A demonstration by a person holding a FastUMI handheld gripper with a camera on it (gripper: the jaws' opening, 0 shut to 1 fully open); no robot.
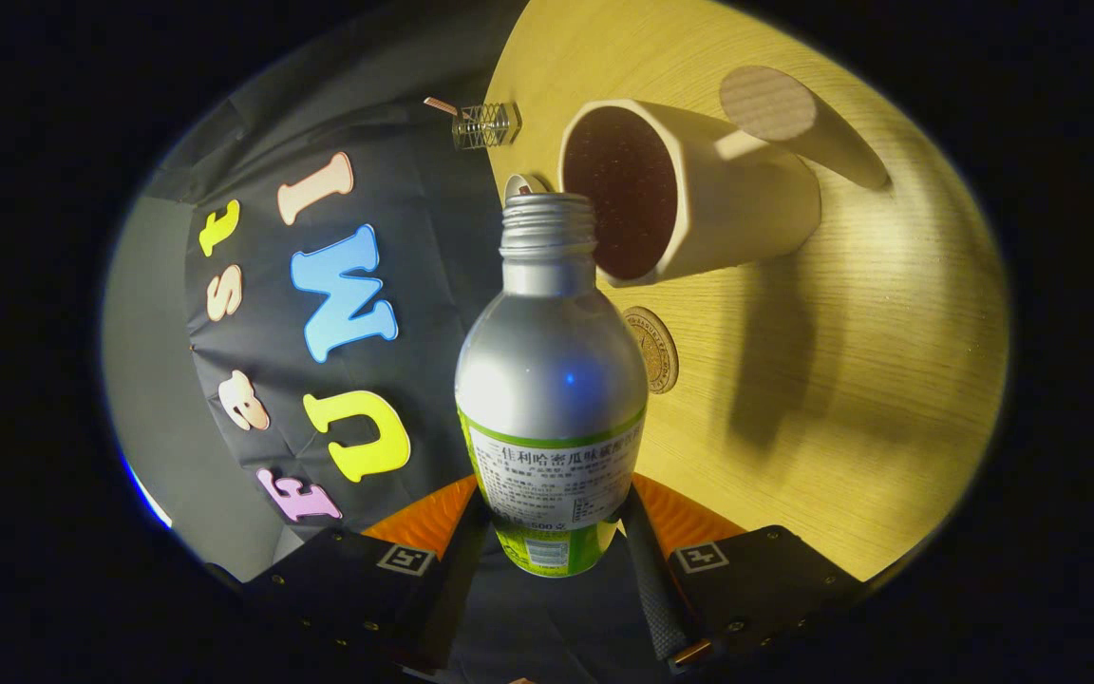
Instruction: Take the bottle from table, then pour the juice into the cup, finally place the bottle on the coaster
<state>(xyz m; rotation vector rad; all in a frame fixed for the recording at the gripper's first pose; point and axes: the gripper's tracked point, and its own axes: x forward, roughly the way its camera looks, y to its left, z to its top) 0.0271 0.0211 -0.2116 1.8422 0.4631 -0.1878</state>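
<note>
Though tilted, bottle [550, 380] between clamping fingers [647, 560]

dim booth | warm light on table [889, 380] | cup [699, 190] casts long shadow | fisheye-bent edges

Booth wall: black cloth [367, 237], creased, hung against a plain grey panel [143, 380] that shows past the cloth's edge. Furniture: one table [889, 380] with a light wood-grain top, surface bare over much of its width. Lighting: warm and directional, with hard dark shadows cast across the tabletop. A small clear faceted item [486, 124] sits at the table's edge beside the cloth.
</note>
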